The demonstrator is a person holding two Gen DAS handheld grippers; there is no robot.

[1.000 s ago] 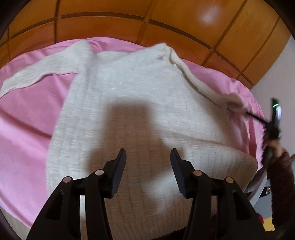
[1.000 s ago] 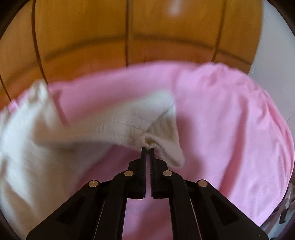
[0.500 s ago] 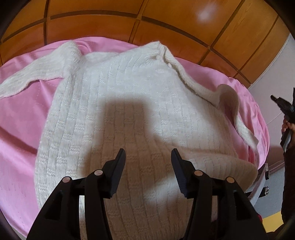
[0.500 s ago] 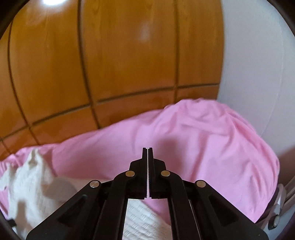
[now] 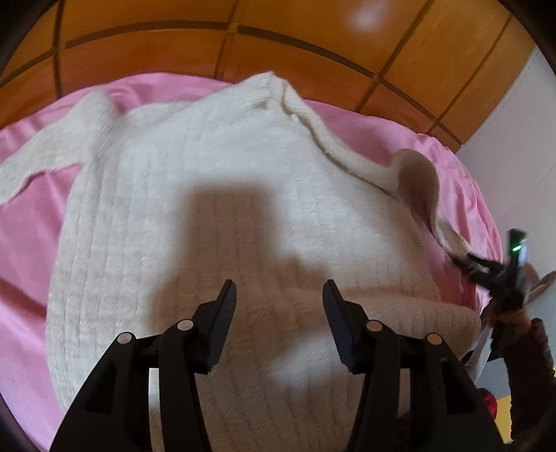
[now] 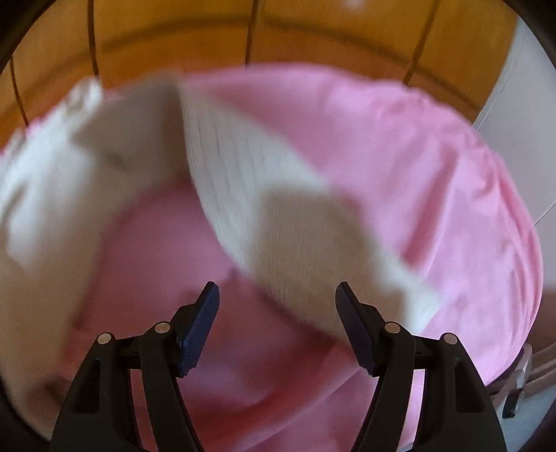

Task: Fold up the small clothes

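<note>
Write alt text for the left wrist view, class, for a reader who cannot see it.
A white knitted sweater lies spread on a pink sheet, with the left tongs open and empty just above its lower part. At the right edge, the right tongs reach the tip of the sweater's sleeve. Wooden panels fill the background.

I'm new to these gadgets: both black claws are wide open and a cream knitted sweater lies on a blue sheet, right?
Nearly. The sheet is pink, not blue, as both wrist views show. The cream knitted sweater does lie on it, and the left claw and right claw are both wide open.
</note>
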